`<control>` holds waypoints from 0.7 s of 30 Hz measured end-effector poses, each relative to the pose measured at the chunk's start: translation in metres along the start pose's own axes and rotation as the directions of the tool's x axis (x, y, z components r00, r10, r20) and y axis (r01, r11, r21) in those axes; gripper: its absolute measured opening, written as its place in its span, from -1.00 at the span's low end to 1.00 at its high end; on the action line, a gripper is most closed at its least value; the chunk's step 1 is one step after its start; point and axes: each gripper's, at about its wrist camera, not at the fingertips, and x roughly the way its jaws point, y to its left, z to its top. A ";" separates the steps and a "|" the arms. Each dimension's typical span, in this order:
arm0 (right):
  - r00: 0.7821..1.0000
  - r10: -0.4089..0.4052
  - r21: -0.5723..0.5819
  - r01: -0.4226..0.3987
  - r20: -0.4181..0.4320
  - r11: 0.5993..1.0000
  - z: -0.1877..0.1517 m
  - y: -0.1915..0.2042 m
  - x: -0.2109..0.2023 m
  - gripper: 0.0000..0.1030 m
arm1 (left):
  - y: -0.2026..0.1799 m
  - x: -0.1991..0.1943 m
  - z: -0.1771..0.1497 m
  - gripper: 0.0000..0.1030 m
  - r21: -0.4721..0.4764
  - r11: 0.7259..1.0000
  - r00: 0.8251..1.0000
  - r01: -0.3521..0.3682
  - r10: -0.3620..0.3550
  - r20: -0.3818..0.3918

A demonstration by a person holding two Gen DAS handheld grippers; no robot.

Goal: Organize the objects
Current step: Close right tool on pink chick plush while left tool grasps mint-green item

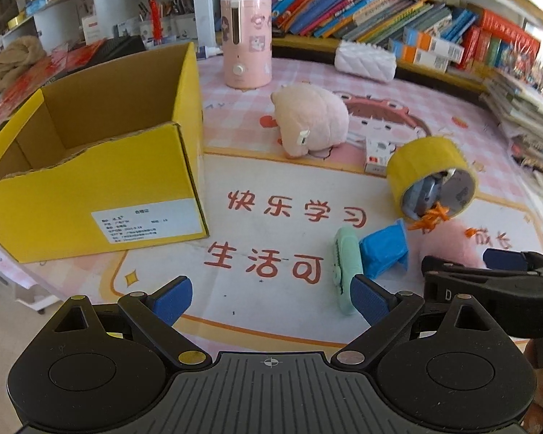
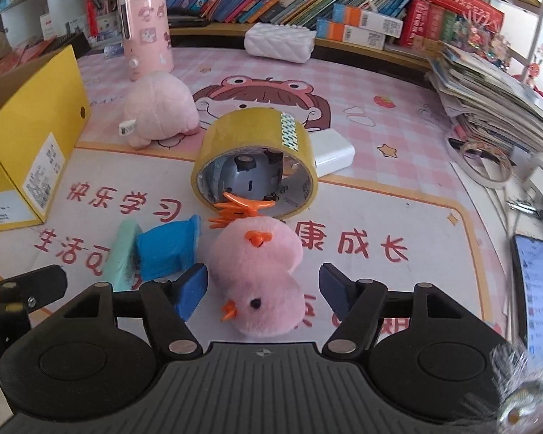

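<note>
A pink plush chick [image 2: 257, 275] with orange beak and feet lies on the printed mat, between the fingers of my right gripper [image 2: 264, 289]. The jaws stand open; the left pad [image 2: 193, 289] is close to the chick and the right pad stands apart from it. My left gripper [image 1: 271, 300] hangs open over the mat with nothing between its fingers; a mint-green flat case [image 1: 347, 271] lies just beyond its right finger. A blue packet [image 1: 383, 249] leans beside the case. The open yellow cardboard box [image 1: 90, 181] stands at the left.
A yellow tape roll [image 2: 257, 166] on its side holds a grey toy car [image 2: 249, 177]. Behind it lie a white power bank [image 2: 335, 152], a pink plush pig [image 2: 159, 108], a pink humidifier [image 2: 146, 32] and a white quilted pouch [image 2: 278, 45]. Book stacks [image 2: 488, 94] and a phone [image 2: 539, 282] line the right edge.
</note>
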 end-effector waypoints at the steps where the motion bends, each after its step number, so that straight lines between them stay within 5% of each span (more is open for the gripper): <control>1: 1.000 0.012 0.005 -0.012 -0.011 1.000 0.001 -0.002 0.004 0.29 | -0.002 0.003 0.001 0.84 0.004 1.000 1.000 0.000 0.000 -0.007; 4: 0.998 0.052 0.008 -0.052 -0.018 0.999 0.004 -0.008 0.009 0.08 | -0.010 0.009 0.003 0.83 0.017 1.000 1.000 0.003 -0.003 -0.017; 11: 0.994 0.109 0.029 -0.110 0.023 0.994 0.012 -0.029 -0.002 -0.09 | -0.034 0.024 0.009 -0.04 0.064 0.997 0.999 0.042 -0.041 -0.027; 21: 0.988 0.145 -0.016 -0.144 0.052 0.989 0.017 -0.044 -0.007 -0.09 | -0.058 0.043 0.014 -0.28 0.097 0.994 0.996 0.045 -0.037 -0.079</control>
